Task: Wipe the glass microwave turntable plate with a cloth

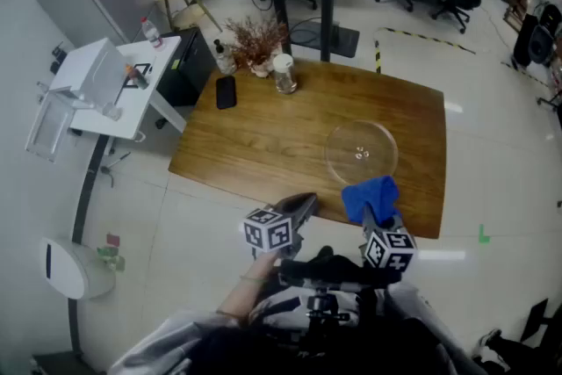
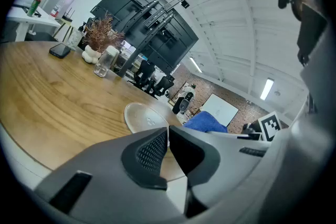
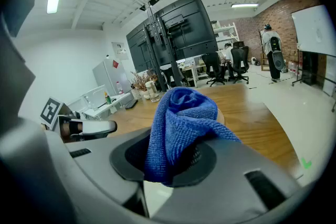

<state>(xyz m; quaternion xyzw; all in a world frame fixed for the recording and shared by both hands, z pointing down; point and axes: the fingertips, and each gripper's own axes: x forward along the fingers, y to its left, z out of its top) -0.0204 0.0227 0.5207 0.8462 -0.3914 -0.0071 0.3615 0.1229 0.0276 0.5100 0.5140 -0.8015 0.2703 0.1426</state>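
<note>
Now I'm pinching the blue cloth in my right gripper, left gripper closed empty, aiming flat onto the turntable plate.

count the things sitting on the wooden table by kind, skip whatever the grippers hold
glass turntable plate: 1
jar with white lid: 1
black phone: 1
dried plant in a vase: 1
small bottle: 1
total: 5, leaving out the blue cloth in the right gripper

Clear round glass plate flat on table; blue cloth bunched nearby
</note>
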